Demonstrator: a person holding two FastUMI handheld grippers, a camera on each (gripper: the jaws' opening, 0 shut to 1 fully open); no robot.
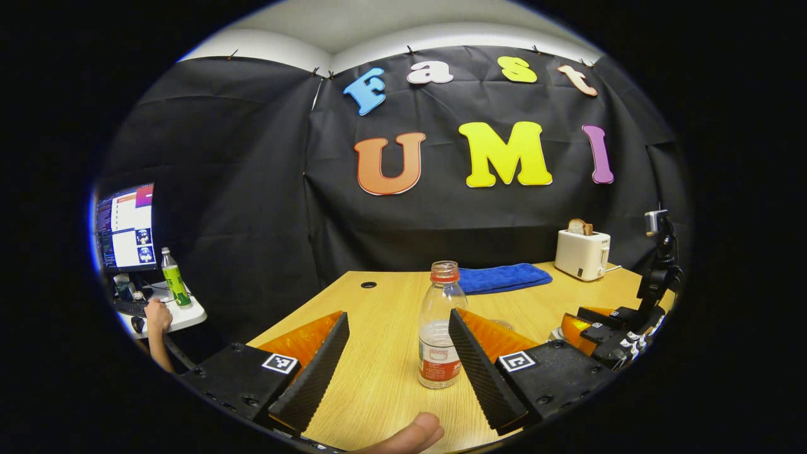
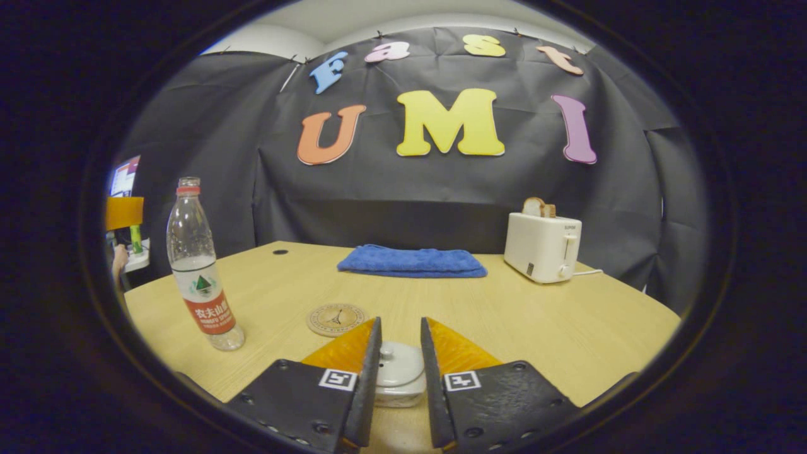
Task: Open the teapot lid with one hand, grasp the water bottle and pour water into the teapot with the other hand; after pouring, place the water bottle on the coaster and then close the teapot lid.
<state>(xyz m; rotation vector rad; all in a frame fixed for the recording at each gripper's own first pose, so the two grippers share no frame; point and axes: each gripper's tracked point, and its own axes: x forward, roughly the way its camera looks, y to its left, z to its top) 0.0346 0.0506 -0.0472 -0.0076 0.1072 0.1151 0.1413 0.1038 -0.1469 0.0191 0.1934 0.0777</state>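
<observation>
White teapot lid (image 2: 398, 364) still on pot, sits between fingers of right claw (image 2: 401, 353), open, not pinching yet. Water bottle (image 1: 439, 328) stands on worktop (image 1: 378, 353) between fingers of left claw (image 1: 398, 353), open wide. Coaster (image 2: 336, 319) just ahead-left of right claw. Nothing done yet: lifting, pouring, closing all left.

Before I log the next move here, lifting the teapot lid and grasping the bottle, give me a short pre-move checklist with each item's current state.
1. Right gripper straddles the teapot lid, jaws open: ok.
2. Fingers pressing the lid knob: not ok, a gap shows on both sides.
3. Water bottle upright between the left gripper fingers: ok; it sits close to the right-hand finger, contact cannot tell.
4. Bottle cap off for pouring: not ok, cap still on.
5. Coaster free for the bottle: ok.
6. Water level in teapot: cannot tell.
</observation>
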